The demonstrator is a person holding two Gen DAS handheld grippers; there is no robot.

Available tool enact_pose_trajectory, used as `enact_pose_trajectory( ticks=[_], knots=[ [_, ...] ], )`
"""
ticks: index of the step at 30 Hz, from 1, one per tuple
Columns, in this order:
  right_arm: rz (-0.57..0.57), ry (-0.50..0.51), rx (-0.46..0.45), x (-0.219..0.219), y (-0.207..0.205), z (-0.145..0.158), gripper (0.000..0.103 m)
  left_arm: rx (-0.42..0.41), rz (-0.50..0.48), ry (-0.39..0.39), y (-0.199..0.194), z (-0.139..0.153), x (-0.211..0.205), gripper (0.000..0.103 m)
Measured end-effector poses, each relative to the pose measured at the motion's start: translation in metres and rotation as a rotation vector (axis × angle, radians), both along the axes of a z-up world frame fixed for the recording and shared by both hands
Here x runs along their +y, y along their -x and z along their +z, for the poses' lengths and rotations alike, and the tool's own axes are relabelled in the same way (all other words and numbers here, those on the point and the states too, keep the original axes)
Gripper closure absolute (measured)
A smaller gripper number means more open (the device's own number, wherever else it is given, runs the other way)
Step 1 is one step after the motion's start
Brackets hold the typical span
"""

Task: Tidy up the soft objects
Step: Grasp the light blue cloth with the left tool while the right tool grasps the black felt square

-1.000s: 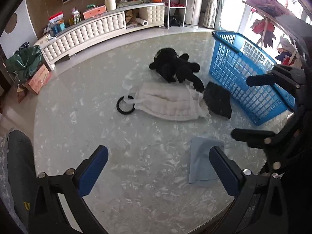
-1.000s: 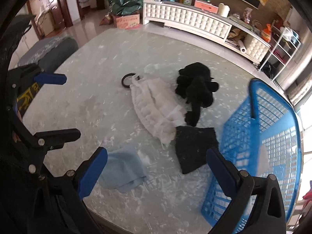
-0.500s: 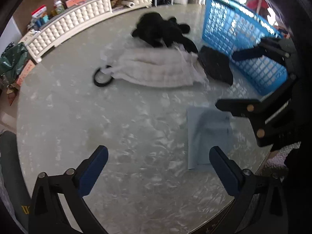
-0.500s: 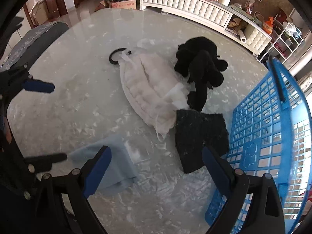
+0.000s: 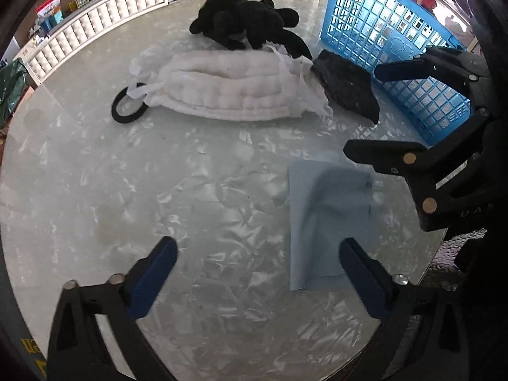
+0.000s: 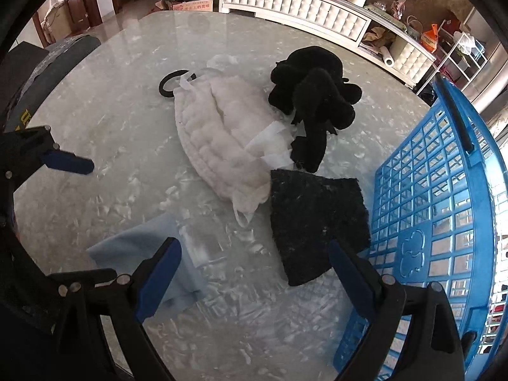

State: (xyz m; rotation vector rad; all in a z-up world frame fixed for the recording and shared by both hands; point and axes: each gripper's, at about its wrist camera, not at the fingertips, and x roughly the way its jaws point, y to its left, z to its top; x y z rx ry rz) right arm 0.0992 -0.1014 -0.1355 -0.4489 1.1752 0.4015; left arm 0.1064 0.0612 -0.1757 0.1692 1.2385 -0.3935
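Observation:
On the marble table lie a light blue cloth [image 5: 330, 222] [image 6: 136, 254], a white padded cloth [image 5: 235, 85] [image 6: 222, 139], a black plush toy [image 5: 244, 22] [image 6: 314, 101], a black square cloth [image 5: 346, 85] [image 6: 317, 219] and a black ring [image 5: 128, 109] [image 6: 170, 84]. My left gripper [image 5: 257, 273] is open and empty, just left of the blue cloth. My right gripper [image 6: 254, 273] is open and empty, low over the table between the blue cloth and the black cloth; it also shows in the left wrist view [image 5: 371, 111].
A blue plastic basket [image 5: 381, 31] [image 6: 444, 222] stands at the table's right side, next to the black cloth. A white tufted cabinet [image 6: 301, 3] with clutter runs along the far wall. A grey chair [image 6: 57, 60] stands at the table's left edge.
Both grippers have moved forward and down toward the table. The cloths now look larger and closer. Both stay open; nothing was taken hold of.

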Motion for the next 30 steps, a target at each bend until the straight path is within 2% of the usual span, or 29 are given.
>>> enact_pose_trajectory(
  ticks=[2,4,5,6,8,15,19,22,24,29,30],
  knots=[
    [-0.003,0.004,-0.005,-0.001,0.000,-0.001,0.009,0.019,0.002,0.012,0.000,-0.004,-0.001,0.023],
    [-0.008,0.002,-0.006,-0.002,0.000,-0.001,0.009,0.009,0.005,0.000,0.001,-0.006,-0.004,0.034],
    [-0.011,0.000,-0.003,-0.001,-0.002,-0.002,0.009,0.007,0.003,0.000,0.000,-0.006,-0.006,0.049],
    [-0.014,-0.004,-0.001,-0.001,-0.002,-0.002,0.009,0.003,0.004,0.002,0.000,-0.006,-0.006,0.072],
    [-0.020,-0.010,0.006,-0.002,-0.004,-0.003,0.009,-0.003,0.019,0.009,-0.001,-0.003,-0.004,0.095],
    [-0.044,-0.015,0.017,-0.005,-0.010,-0.007,0.009,0.032,-0.015,0.027,0.001,-0.003,-0.006,0.100],
    [-0.060,-0.003,0.016,-0.004,-0.014,-0.010,0.009,0.026,0.003,0.021,-0.001,-0.001,-0.001,0.101],
    [-0.067,0.021,0.006,-0.003,-0.017,-0.016,0.010,0.019,0.019,0.045,-0.004,0.004,0.005,0.101],
    [-0.084,0.041,0.005,-0.003,-0.021,-0.022,0.018,0.010,0.021,0.048,0.001,0.010,0.009,0.101],
    [-0.111,0.052,-0.006,-0.007,-0.029,-0.027,0.026,0.004,0.017,0.052,0.003,0.012,0.008,0.101],
    [-0.112,0.050,-0.008,-0.007,-0.030,-0.026,0.031,0.004,0.017,0.054,0.003,0.012,0.009,0.101]
  ],
)
